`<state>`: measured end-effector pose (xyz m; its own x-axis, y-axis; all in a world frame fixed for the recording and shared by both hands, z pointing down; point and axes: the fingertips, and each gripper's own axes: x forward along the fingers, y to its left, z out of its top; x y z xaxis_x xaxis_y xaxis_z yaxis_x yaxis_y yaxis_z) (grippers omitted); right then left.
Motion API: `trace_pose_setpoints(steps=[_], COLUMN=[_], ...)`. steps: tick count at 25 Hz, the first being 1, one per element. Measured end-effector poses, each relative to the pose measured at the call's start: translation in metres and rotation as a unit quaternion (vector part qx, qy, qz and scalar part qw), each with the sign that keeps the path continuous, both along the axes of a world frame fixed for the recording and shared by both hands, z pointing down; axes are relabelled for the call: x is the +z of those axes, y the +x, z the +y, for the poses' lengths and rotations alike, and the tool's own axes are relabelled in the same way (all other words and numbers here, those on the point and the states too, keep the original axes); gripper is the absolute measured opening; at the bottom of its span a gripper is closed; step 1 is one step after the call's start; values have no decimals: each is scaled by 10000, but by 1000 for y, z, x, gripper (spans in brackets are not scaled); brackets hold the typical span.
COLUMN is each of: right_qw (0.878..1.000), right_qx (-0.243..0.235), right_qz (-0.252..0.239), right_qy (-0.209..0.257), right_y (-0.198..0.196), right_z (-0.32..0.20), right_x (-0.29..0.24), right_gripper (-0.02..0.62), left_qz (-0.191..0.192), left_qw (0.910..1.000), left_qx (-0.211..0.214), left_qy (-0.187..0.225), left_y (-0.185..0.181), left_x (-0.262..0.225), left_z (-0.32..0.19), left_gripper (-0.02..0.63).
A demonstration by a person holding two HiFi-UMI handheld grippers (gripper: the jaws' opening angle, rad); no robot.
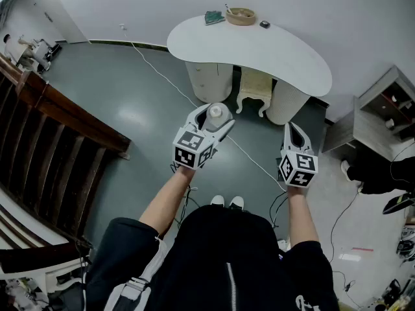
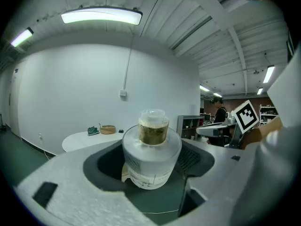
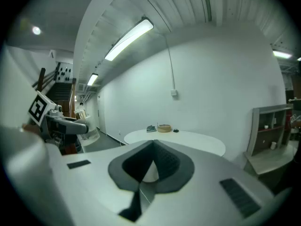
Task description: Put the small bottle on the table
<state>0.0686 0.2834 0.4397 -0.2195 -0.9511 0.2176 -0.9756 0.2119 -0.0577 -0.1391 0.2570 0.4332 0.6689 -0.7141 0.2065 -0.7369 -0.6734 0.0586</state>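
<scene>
The small bottle (image 1: 216, 113) is white with a clear cap over brownish contents. It stands upright between the jaws of my left gripper (image 1: 213, 119), which is shut on its body, in the air above the grey floor. In the left gripper view the small bottle (image 2: 151, 153) fills the middle, with the grey pads (image 2: 109, 163) against its sides. The white curved table (image 1: 272, 52) lies ahead, short of both grippers. My right gripper (image 1: 290, 129) hangs to the right with its tips together and nothing in it; the right gripper view shows the same of the right gripper (image 3: 153, 145).
On the table's far end sit a wooden bowl (image 1: 240, 15), a green item (image 1: 214, 17) and a small black item (image 1: 264, 24). A pale stool (image 1: 255, 91) stands under the table. A wooden stair railing (image 1: 58, 131) runs at the left, a shelf unit (image 1: 384, 109) at the right, and a white cable (image 1: 162, 75) crosses the floor.
</scene>
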Motion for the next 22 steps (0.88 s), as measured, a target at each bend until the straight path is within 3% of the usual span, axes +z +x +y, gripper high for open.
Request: trace_pose_setpoints(steps=[12, 22], right_qw=[9998, 9992], right_qx=[-167, -378], right_qz=[-40, -59], right_qy=[117, 96], right_y=[17, 17], right_z=[5, -21], right_x=[-1, 1], right_gripper=[3, 3], left_qz=[29, 44], left_qw=[9998, 9996], left_qx=[-164, -258], left_qy=[-56, -49], left_y=[20, 25], left_x=[2, 5], left_z=[9, -9], left_gripper=[336, 336])
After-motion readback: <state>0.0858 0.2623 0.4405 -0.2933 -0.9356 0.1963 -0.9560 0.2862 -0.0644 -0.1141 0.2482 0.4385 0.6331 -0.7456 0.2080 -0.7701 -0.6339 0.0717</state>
